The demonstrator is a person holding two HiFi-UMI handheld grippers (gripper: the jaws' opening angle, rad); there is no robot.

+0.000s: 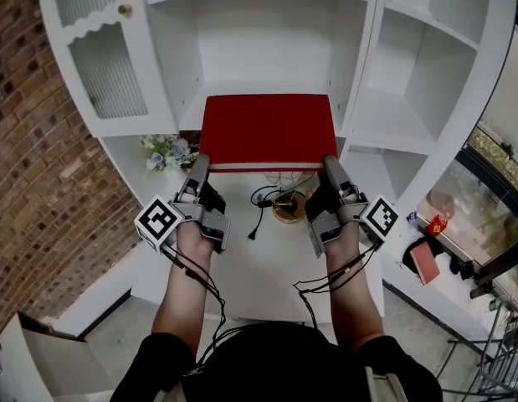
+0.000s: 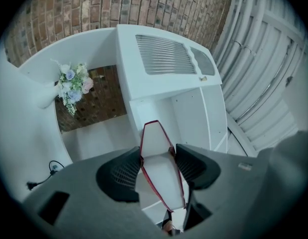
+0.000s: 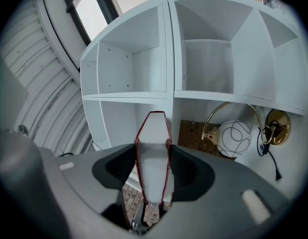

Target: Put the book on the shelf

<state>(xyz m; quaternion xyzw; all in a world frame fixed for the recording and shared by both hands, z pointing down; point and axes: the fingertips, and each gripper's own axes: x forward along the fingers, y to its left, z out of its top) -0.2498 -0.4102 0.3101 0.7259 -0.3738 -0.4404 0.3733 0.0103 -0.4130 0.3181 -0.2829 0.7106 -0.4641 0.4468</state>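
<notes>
Head view: the shelf unit (image 1: 392,74) is cut off at the upper frame edge. The book (image 1: 267,131) hides part of the lamp (image 1: 285,206) at centre. Red objects (image 1: 424,262), lower right: too small to identify.

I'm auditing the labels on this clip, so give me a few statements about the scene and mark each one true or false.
1. The red book is gripped by the left gripper and the right gripper, one on each side. True.
2. The book stands upright inside a compartment. False: it lies flat between the grippers, in front of the white shelf unit.
3. A bunch of flowers sits to the left of the book. True.
4. The right gripper's jaws are empty. False: they are closed on the book's edge.
5. The ribbed-glass door is on the unit's right side. False: it is on the left.
</notes>
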